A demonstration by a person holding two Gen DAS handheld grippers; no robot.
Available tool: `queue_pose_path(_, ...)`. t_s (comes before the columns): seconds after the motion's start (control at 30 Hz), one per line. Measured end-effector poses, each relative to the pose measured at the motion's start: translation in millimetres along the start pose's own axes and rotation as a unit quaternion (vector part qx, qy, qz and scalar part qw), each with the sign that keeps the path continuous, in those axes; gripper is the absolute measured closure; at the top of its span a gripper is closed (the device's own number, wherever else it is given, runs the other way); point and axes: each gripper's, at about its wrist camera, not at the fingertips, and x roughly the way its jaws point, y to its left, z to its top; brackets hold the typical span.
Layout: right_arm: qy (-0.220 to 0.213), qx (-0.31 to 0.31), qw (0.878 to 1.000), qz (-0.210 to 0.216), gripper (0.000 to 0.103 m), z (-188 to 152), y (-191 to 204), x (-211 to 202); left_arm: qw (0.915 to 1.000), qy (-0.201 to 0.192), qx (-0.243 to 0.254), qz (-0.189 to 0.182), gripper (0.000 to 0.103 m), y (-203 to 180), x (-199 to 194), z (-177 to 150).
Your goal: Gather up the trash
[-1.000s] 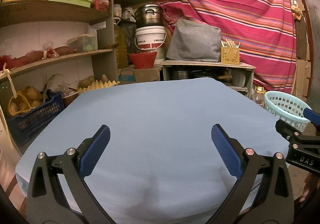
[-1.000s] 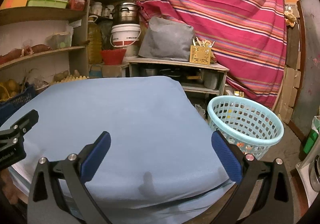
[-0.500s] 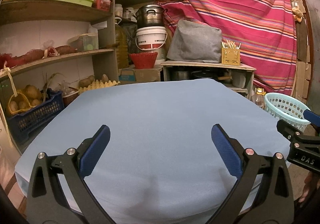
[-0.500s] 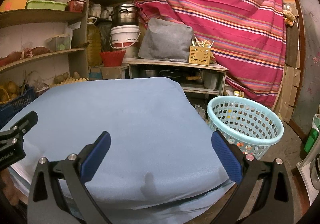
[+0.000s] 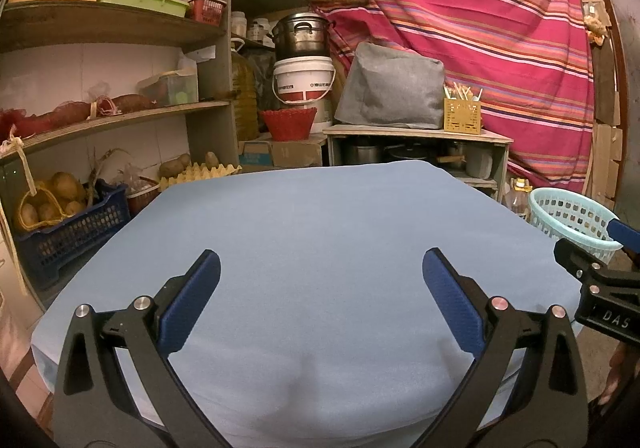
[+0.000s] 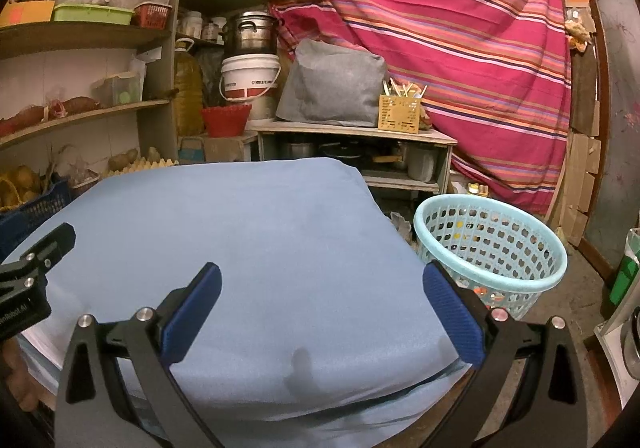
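Blue cloth, smooth and unwrinkled, covers the wide table in both wrist views, and no scrap of trash can be made out on it. The left gripper is held low over the near edge with its blue-padded fingers spread wide apart and nothing between them; the right gripper is held likewise beside it, jaws wide and empty. The pale turquoise perforated plastic basket stands on the floor just beyond the table's right corner, and small orange and yellow bits can be glimpsed through its holes, low inside it; what they are cannot be told. From this it is judged that the collecting is at or near its end, or that a search for remaining trash is the step in hand. That step would be done well if both grippers were kept open and raised enough for the far edge of the table and the floor around the basket to be scanned, the right gripper being the better placed for anything near the basket. The cluttered wooden shelves at the left hold stored goods, and these should not be mistaken for trash. Contact with the cloth should be avoided, lest it be dragged.
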Motion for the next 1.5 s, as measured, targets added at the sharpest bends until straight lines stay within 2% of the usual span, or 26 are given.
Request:
queue_pose_path(0.4,-0.011,0.002,1.000,-0.001,0.005,0.8,3.3,-2.3,1.0000,-0.002,0.000,0.001,0.005,-0.1,-0.8,1.9)
queue_pose_path(1.5,-0.010,0.002,1.000,-0.001,0.005,0.2,3.3,-1.7,1.0000,0.006,-0.005,-0.003,0.005,1.4,-1.1,6.5)
